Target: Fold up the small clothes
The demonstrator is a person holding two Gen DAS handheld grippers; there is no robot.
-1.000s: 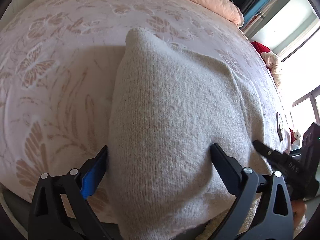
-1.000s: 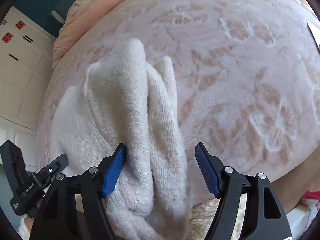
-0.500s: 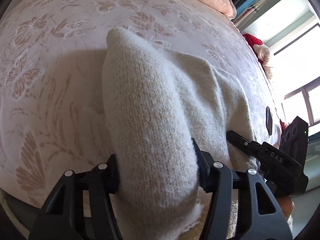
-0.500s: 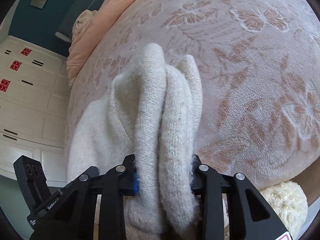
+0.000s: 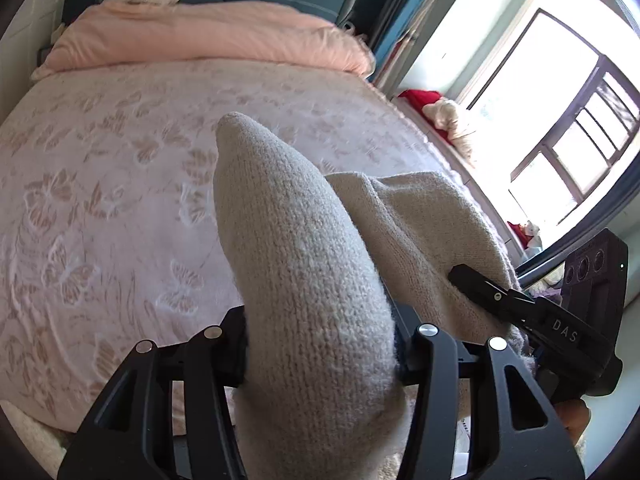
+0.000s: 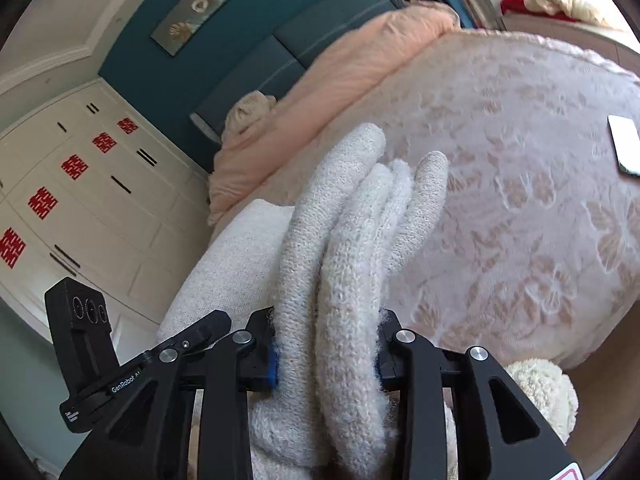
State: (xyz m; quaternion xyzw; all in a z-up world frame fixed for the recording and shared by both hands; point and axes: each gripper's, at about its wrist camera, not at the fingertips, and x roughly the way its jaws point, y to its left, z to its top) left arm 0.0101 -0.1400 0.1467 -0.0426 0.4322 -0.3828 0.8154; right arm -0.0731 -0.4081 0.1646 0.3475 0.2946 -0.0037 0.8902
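Observation:
A cream knitted garment (image 5: 296, 264) is bunched between both grippers and lifted off the pink patterned bedspread (image 5: 100, 200). My left gripper (image 5: 320, 344) is shut on one bunched edge of it. My right gripper (image 6: 326, 350) is shut on several folds of the same garment (image 6: 344, 240). The right gripper's body shows in the left wrist view (image 5: 532, 316), close on the right. The left gripper's body shows in the right wrist view (image 6: 140, 364), close on the left. The fingertips are hidden by the knit.
A peach duvet (image 5: 208, 36) lies along the head of the bed against a teal headboard (image 6: 248, 56). A white phone (image 6: 626, 150) lies on the bedspread at the right. White wardrobes (image 6: 72, 184) stand left, a window (image 5: 560, 120) right. A fluffy cream item (image 6: 540, 392) sits below the bed edge.
Both grippers closed on the garment and lifted it up off the bed. The views tilted upward, showing the headboard and window.

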